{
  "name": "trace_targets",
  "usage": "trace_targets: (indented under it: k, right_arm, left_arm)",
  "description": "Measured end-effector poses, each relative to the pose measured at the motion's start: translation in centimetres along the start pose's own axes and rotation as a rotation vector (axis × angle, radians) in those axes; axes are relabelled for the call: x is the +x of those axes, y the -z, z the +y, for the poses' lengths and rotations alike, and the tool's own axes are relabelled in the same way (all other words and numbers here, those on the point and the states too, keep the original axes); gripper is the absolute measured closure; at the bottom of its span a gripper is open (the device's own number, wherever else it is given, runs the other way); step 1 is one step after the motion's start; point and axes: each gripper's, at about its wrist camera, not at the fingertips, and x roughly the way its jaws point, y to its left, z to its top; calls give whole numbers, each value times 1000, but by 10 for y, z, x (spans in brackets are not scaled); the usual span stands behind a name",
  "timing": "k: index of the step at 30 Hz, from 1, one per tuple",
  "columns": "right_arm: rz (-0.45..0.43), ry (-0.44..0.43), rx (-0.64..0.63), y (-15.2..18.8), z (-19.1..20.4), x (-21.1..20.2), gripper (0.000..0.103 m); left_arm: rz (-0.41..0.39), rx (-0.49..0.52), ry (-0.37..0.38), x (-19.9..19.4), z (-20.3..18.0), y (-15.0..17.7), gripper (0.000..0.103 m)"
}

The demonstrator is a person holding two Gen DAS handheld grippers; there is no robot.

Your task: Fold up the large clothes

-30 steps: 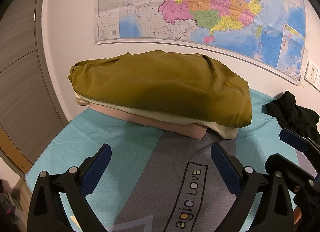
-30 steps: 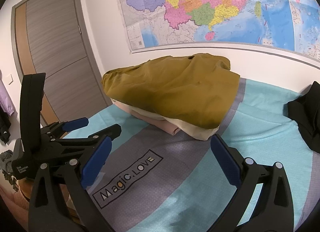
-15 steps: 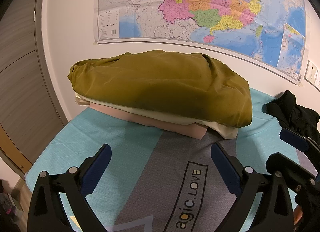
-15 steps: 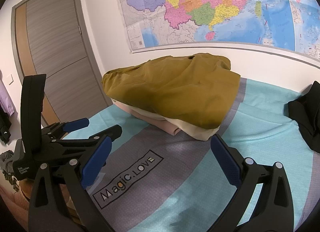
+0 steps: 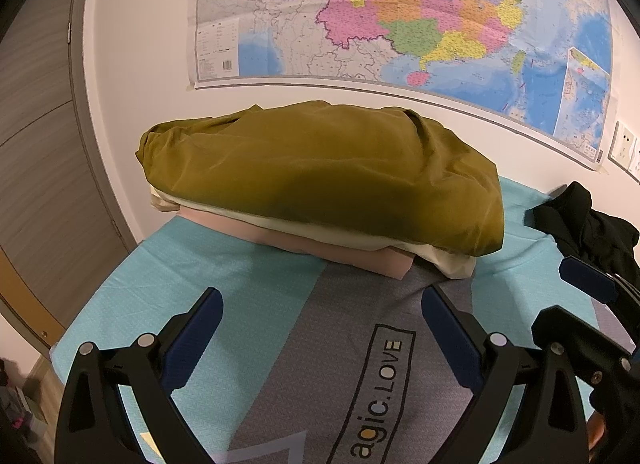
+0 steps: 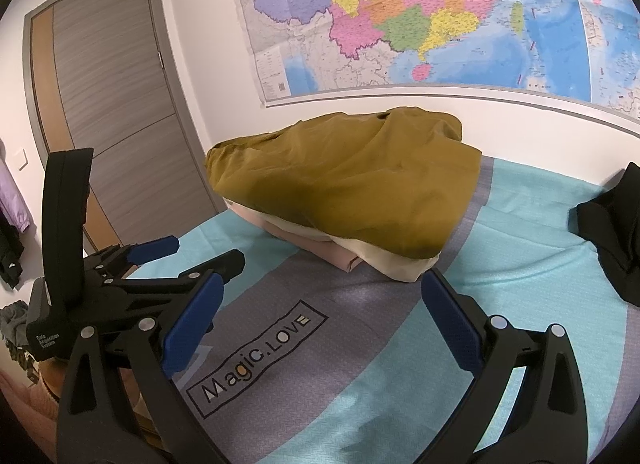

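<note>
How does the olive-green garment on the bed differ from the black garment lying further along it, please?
The olive-green garment is folded into a broad slab; the black garment lies crumpled in a loose heap. The olive-green one tops a stack, over a cream layer and a pink layer; the black one lies straight on the bed cover. Both lie untouched: neither open gripper holds anything.

Olive garment atop folded stack
</note>
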Motion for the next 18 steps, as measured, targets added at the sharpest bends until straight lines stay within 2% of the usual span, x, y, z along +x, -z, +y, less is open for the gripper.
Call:
trace_targets:
  k: [18]
  right_arm:
    - [-7,11,17,2,-7,-8,5]
  left_arm:
    - [-12,11,20,0,-10,1,7]
